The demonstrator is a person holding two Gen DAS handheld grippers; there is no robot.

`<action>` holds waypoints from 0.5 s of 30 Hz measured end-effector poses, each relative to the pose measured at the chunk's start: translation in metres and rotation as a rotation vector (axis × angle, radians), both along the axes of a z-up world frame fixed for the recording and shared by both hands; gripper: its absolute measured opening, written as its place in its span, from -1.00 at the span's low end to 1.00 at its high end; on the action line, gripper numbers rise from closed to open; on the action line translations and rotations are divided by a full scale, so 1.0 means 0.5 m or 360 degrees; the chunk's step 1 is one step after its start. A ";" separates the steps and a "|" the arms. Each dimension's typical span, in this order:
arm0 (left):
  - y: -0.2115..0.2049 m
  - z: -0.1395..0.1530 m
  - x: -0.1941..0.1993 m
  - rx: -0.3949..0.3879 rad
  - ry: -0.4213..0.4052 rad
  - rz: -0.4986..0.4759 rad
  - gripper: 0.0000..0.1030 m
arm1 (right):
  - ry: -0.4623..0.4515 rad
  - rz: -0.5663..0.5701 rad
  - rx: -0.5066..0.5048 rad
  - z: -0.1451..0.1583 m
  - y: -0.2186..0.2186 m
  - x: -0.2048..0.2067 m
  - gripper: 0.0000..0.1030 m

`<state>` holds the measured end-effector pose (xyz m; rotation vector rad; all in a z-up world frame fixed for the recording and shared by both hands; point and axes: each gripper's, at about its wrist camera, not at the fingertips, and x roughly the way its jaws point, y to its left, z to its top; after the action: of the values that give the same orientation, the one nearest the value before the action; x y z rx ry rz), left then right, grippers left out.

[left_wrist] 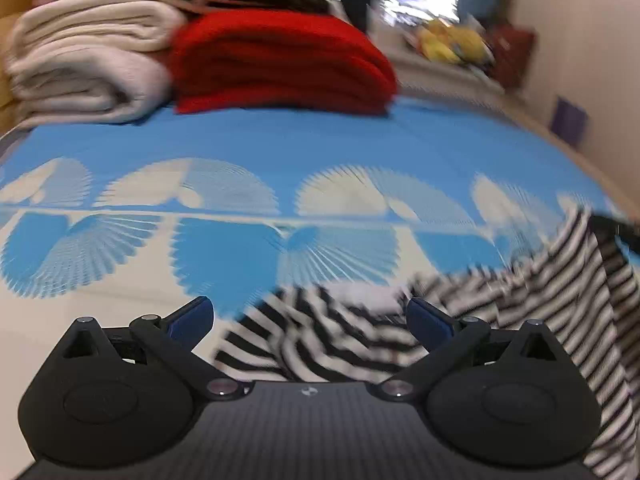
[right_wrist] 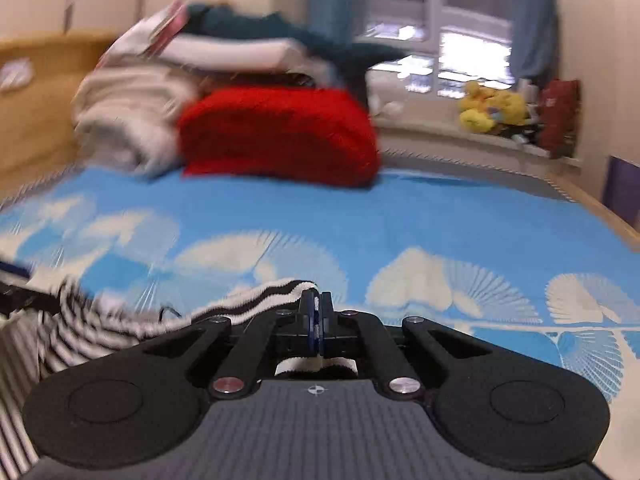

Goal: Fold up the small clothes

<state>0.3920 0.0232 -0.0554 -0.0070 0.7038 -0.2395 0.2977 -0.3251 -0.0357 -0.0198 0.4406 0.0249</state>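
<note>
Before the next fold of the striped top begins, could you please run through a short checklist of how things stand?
1. Right gripper shut on the striped top: ok, an edge is pinched between its fingers.
2. Left gripper holding cloth: not ok, it is open, with the striped top below and ahead of it.
3. Top laid flat: not ok, it is bunched and partly lifted.
4. Free space on the blue bedspread: ok.
5. Red blanket and cream blanket apart from the top: ok.
6. Which part of the top is pinched: cannot tell.
</note>
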 end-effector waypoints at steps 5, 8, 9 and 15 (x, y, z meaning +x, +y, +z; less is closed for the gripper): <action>0.002 -0.019 0.021 0.0050 0.0115 0.0048 0.99 | 0.0267 -0.0090 0.0046 -0.061 0.005 0.086 -0.58; -0.029 -0.030 0.014 0.0188 0.0095 -0.0037 0.99 | 0.0434 -0.0113 0.0027 -0.082 0.008 0.083 -0.07; -0.036 -0.029 0.008 0.0202 0.0081 -0.0076 0.99 | 0.0413 -0.0103 -0.0012 -0.073 0.006 0.069 -0.04; -0.101 -0.029 -0.046 0.0254 0.0033 -0.0464 0.99 | 0.0303 -0.0183 -0.0025 -0.001 -0.048 -0.028 0.31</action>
<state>0.3691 -0.0272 -0.0699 0.2471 0.7421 -0.4623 0.2837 -0.3489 -0.0362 -0.0075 0.6318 -0.0903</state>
